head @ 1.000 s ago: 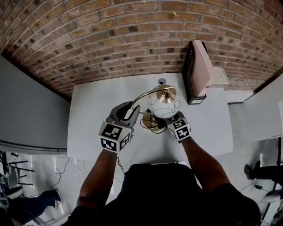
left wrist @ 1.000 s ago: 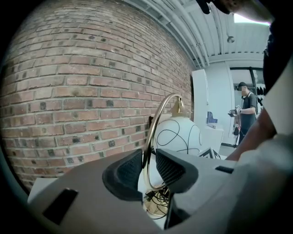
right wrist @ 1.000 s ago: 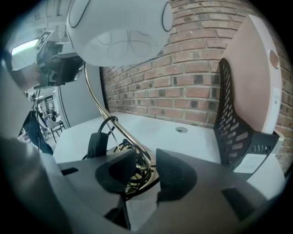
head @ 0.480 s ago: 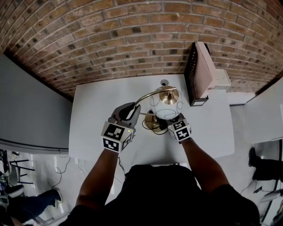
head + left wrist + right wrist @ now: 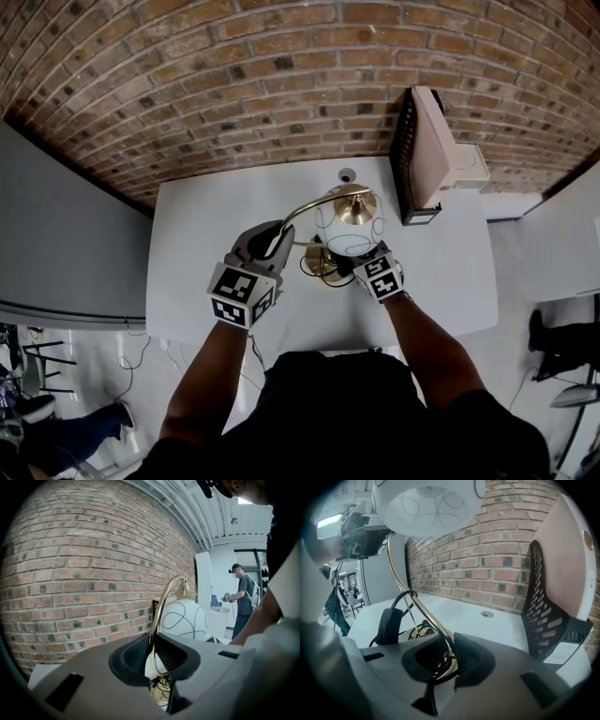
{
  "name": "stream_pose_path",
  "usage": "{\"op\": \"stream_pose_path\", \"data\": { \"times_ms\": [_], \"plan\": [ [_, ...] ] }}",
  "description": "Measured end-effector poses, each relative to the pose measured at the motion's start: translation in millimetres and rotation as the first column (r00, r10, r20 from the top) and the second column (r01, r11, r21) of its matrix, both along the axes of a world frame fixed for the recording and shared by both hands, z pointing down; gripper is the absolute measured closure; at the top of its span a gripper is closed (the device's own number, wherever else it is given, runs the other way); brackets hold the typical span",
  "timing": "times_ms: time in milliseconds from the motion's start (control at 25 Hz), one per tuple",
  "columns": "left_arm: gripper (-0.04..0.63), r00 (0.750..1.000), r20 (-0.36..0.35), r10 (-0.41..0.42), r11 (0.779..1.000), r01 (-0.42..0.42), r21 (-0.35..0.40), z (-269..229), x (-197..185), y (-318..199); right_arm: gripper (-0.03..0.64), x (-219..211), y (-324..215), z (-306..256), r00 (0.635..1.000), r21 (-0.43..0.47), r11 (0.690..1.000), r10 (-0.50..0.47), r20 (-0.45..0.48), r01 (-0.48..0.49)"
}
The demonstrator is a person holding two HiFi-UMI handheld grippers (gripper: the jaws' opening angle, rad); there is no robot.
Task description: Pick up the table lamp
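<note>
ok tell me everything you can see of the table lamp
The table lamp stands upright on the white table: a white globe shade with thin black line patterns, a brass cap, a curved brass arm and a round brass base with dark cable coiled at it. The left tool has just closed on the arm; the right tool has just closed on brass near the base.

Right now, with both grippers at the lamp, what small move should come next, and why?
Probably a short, straight lift with both hands together. The left gripper and right gripper have just been closing their jaws, and each now pinches the lamp's brass stem, while its base sits on the table. Lifting evenly should keep the shade from swinging.
</note>
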State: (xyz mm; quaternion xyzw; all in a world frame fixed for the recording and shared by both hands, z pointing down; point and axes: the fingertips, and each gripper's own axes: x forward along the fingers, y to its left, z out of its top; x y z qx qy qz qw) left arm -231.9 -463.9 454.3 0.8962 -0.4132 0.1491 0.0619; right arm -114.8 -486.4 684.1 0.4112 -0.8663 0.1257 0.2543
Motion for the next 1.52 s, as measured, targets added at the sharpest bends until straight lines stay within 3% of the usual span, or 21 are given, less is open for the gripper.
{"op": "stream_pose_path", "data": {
  "times_ms": [160,600,1120,1520],
  "plan": [
    [0.548,1.000,-0.001,0.001,1.000,-0.001,0.009,-2,1,-1,0.569,-3,-5,4,1.000,-0.008,1.000,0.015,0.004,-0.015],
    [0.546,1.000,-0.030,-0.009,1.000,0.009,0.000,-2,0,-1,0.580,-4,-8,10,0.992,-0.047,0.998,0.045,0.121,-0.040],
    [0.551,1.000,0.006,-0.023,1.000,0.023,0.012,-2,-2,-4,0.597,-6,-7,11,0.991,-0.058,0.998,0.027,0.128,-0.020],
    [0.552,0.997,-0.082,-0.010,1.000,0.009,-0.013,-28,-8,-8,0.600,0,9,-25,0.988,-0.056,0.998,0.025,0.153,-0.017]
  ]
}}
